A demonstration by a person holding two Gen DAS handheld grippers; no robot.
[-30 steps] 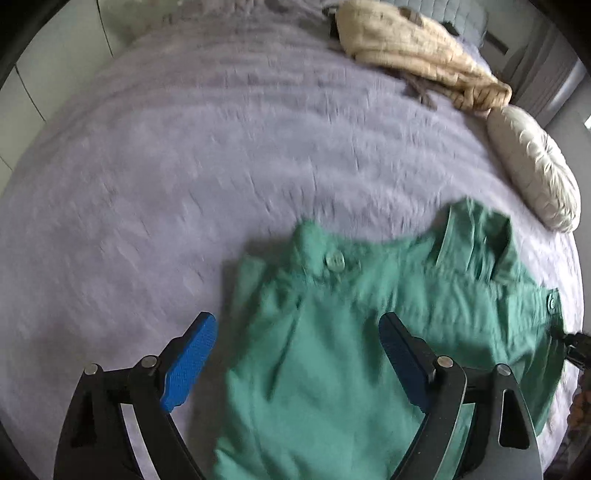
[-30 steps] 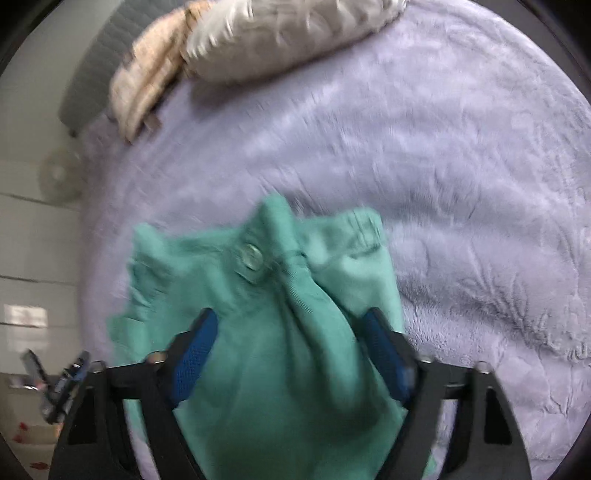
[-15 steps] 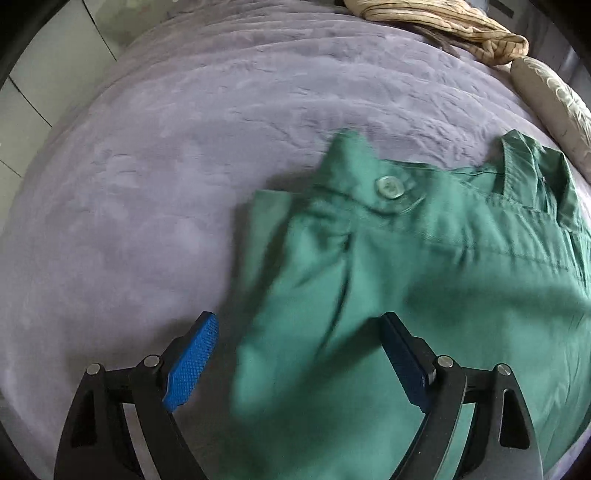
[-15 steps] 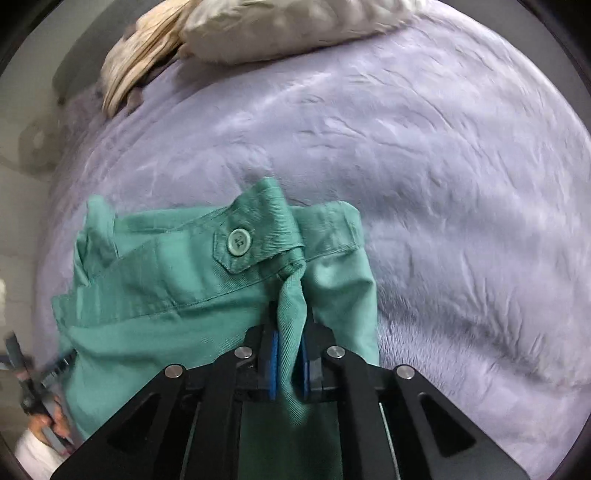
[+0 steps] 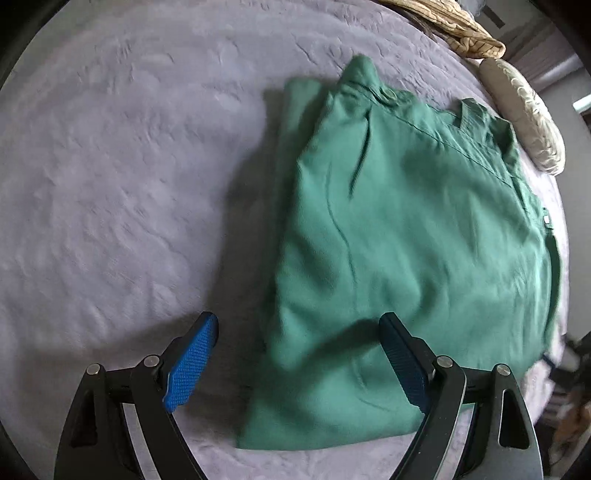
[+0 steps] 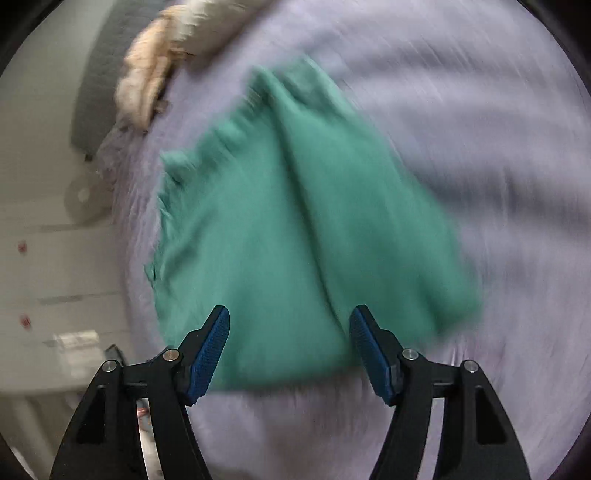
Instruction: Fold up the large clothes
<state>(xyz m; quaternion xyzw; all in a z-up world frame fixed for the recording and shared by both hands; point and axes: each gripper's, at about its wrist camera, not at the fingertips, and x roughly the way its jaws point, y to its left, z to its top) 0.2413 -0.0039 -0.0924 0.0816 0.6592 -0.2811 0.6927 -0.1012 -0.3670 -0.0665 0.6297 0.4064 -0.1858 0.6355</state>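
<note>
We hold both grippers, left gripper [image 5: 299, 354] and right gripper [image 6: 290, 347], jaws open and empty, over the folded green garment [image 5: 406, 236] on the bed [image 5: 110, 184]; its long axis runs away from us.

A bed [image 5: 122, 177] covered in a pale lavender, plush textured blanket fills most of both views. Near its far edge lie a cream, ribbed pillow [image 5: 524, 114] and a tan knitted throw [image 5: 465, 33]. Beyond the bed, the right wrist view shows a grey padded headboard [image 6: 96, 85] and white panelled walls [image 6: 40, 236], blurred.
</note>
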